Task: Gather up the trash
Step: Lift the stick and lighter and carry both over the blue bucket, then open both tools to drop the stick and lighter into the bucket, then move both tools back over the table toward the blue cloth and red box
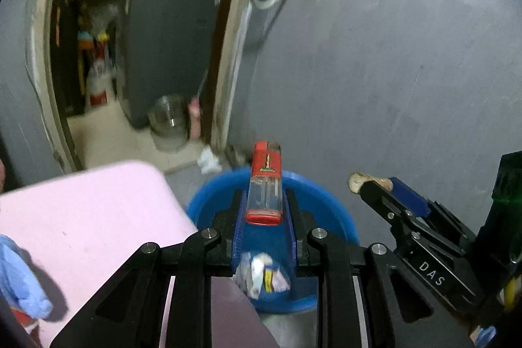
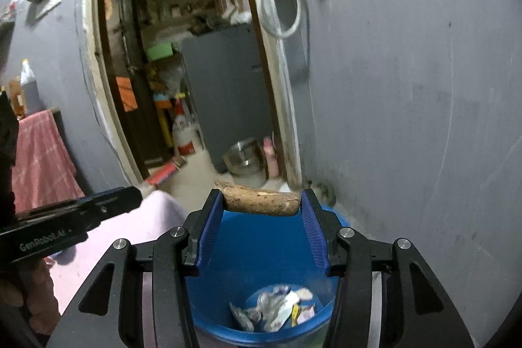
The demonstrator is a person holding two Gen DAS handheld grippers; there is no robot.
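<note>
My left gripper (image 1: 265,201) is shut on a red and clear lighter (image 1: 266,185), held lengthwise over the blue bin (image 1: 329,207). My right gripper (image 2: 261,204) is shut on a brown stick-like piece (image 2: 261,201) gripped crosswise at its tips, also above the blue bin (image 2: 261,250). Crumpled wrappers (image 2: 274,307) lie at the bin's bottom, wrappers (image 1: 262,276) also showing between the left fingers. The right gripper (image 1: 375,189) with the brown piece (image 1: 359,180) appears at the right of the left wrist view. The left gripper's finger (image 2: 107,203) reaches in from the left of the right wrist view.
A pink surface (image 1: 81,217) borders the bin on the left. A grey wall (image 2: 407,119) stands right behind the bin. An open doorway (image 2: 182,87) shows a grey cabinet (image 2: 228,93) and a steel pot (image 2: 243,157) on the floor. A blue cloth (image 1: 19,279) lies on the pink surface.
</note>
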